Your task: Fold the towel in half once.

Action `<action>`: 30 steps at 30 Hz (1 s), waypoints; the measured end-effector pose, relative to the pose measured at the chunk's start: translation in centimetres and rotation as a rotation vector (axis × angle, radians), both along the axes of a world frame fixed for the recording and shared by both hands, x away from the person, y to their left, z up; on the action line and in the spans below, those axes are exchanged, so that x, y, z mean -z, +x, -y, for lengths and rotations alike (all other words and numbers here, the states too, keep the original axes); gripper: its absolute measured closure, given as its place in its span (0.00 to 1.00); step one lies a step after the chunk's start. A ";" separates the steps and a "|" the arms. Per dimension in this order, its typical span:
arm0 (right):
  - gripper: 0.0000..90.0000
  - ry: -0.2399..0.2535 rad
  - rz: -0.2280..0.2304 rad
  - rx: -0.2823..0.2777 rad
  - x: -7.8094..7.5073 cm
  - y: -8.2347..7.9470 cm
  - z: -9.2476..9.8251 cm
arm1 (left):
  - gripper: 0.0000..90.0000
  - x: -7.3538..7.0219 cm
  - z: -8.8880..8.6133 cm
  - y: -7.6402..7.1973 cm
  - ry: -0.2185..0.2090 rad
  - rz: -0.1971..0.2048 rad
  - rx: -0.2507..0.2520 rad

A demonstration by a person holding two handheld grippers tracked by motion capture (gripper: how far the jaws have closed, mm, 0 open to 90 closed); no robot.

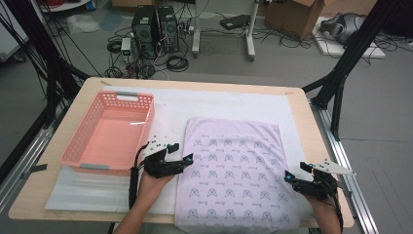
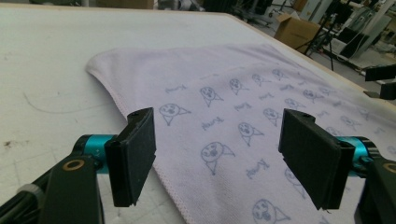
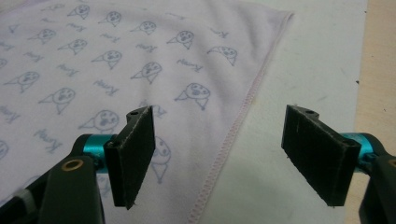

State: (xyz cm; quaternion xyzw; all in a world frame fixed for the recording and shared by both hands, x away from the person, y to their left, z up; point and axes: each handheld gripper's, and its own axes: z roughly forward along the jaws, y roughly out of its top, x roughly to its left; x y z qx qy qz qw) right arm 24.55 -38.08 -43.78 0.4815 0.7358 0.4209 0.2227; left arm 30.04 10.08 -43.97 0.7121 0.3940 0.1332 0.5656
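A pale lilac cloth w/ small printed cat-face pattern [image 1: 238, 170] lay flat on the white foam mat [image 1: 204, 105] covering the wooden table [image 1: 299, 105], its near edge at the table's front. Left gripper [image 1: 181, 152] sat at the cloth's left hem, jaws wide apart, nothing between the pads; in the left gripper view the hem [image 2: 154, 168] ran between them. Right gripper [image 1: 295, 172] sat at the right hem, jaws also wide, not gripping; stitched edge [image 3: 233, 135] passed between them. An empty pink plastic basket [image 1: 78, 141] stood just left of the left gripper, apart from the cloth.
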 end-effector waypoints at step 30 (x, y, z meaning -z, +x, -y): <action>0.57 -0.076 -0.193 0.044 0.3 11.2 -1.4 | 0.56 1.2 3.0 8.4 0.290 -0.156 -0.117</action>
